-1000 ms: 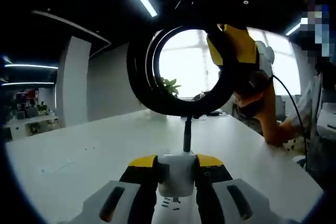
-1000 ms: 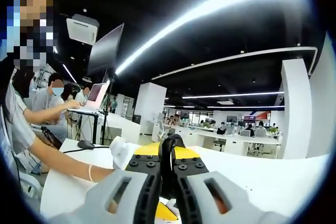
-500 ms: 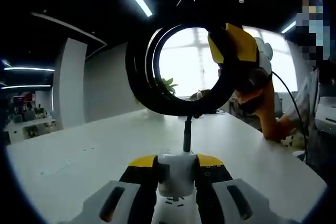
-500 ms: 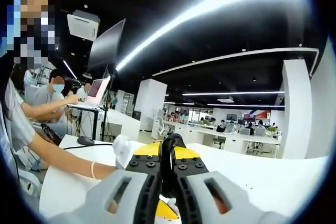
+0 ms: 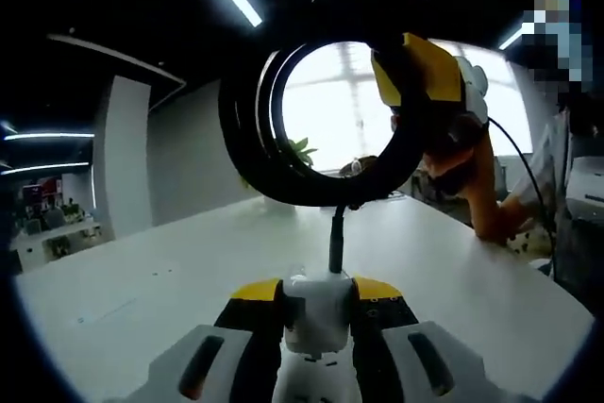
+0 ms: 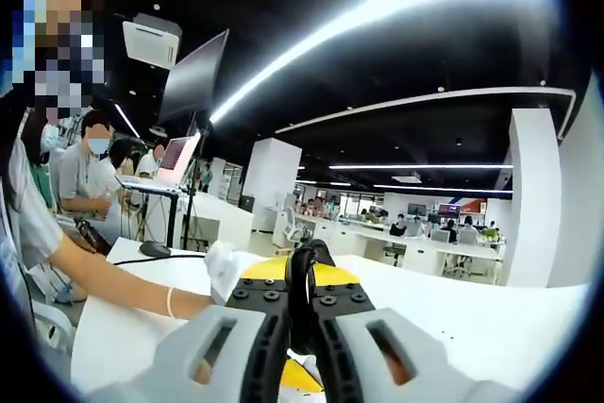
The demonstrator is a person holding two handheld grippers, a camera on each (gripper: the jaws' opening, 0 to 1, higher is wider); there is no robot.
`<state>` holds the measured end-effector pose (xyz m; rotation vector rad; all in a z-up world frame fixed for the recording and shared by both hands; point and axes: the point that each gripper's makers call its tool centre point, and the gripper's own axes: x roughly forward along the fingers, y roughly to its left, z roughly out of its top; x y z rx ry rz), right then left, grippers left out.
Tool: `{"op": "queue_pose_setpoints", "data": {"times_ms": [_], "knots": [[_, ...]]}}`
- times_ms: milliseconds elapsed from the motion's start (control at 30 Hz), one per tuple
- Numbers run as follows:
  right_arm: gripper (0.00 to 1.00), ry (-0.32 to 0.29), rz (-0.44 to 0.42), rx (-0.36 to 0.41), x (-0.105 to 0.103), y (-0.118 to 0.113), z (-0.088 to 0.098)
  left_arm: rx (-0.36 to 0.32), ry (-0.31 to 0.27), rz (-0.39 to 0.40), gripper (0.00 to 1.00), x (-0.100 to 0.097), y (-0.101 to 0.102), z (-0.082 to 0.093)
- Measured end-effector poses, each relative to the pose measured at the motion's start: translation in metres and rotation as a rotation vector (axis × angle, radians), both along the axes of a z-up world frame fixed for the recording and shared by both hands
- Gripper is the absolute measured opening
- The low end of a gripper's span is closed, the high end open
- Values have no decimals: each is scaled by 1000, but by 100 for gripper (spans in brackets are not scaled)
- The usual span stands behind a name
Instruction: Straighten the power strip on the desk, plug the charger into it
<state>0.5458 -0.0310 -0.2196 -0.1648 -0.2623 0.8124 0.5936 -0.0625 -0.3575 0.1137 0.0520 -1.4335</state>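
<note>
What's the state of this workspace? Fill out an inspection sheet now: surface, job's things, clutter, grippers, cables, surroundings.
Surface: white desk, bare where visible.
Job's things: white charger clamped between the left gripper's jaws; power strip: nothing seen.
Clutter: nothing seen near the jaws; a laptop stands on a raised stand at the far side.
Grippers: left gripper shut on the charger; right gripper shut on the black cable, and seen in the left gripper view raised above the desk.
Cables: black cable rises from the charger into a coiled loop held aloft.
Surroundings: open office, ceiling light strips, seated people, bright windows.
</note>
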Motion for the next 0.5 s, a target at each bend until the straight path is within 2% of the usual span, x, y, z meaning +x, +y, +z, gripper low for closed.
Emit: {"op": "queue_pose_setpoints", "data": {"times_ms": [500], "knots": [[4,-6,4,-11,-3,5,-3,-22,6,-23,26,0,0,-2]]}}
